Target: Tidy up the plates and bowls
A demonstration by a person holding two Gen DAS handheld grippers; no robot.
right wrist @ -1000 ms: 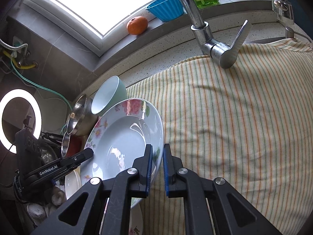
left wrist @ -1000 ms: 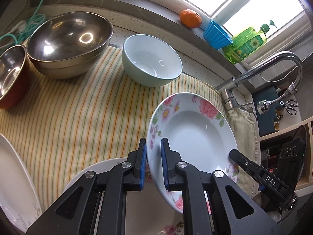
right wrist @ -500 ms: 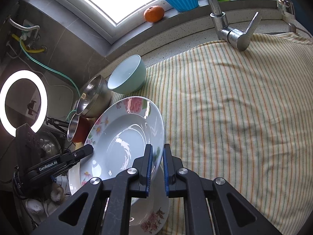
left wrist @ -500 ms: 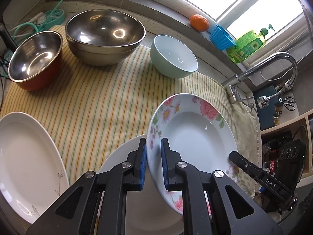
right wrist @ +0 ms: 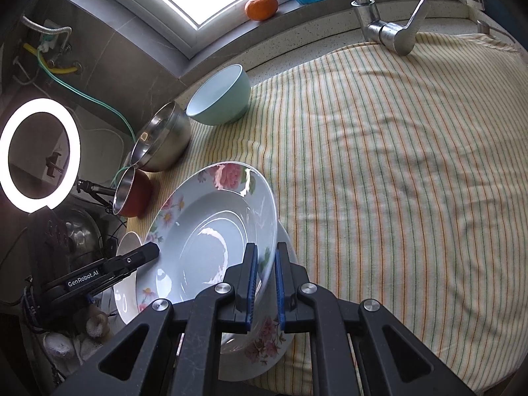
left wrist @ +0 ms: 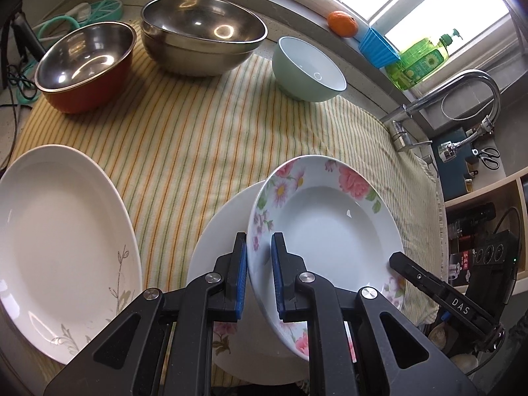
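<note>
A deep floral plate (left wrist: 330, 231) (right wrist: 211, 237) is held tilted above a second floral plate (left wrist: 224, 241) (right wrist: 264, 340) lying on the striped cloth. My left gripper (left wrist: 259, 247) is shut on its near left rim. My right gripper (right wrist: 264, 257) is shut on its opposite rim. A large white oval plate (left wrist: 59, 241) lies at the left. A mint bowl (left wrist: 308, 69) (right wrist: 219, 95), stacked steel bowls (left wrist: 201, 46) (right wrist: 161, 138) and a red-sided steel bowl (left wrist: 85, 66) (right wrist: 132, 191) stand at the back.
A faucet (left wrist: 462, 99) (right wrist: 382, 26) rises at the cloth's right end. An orange (left wrist: 342, 23) (right wrist: 261, 7), a blue cup (left wrist: 376, 49) and a green soap bottle (left wrist: 419, 62) sit on the sill. A ring light (right wrist: 36, 155) stands left. Bare striped cloth (right wrist: 396, 165) spreads to the right.
Both grippers with the floral plate have drawn back and up from the bowls, toward the lower floral plate. The white oval plate has come into the left wrist view.
</note>
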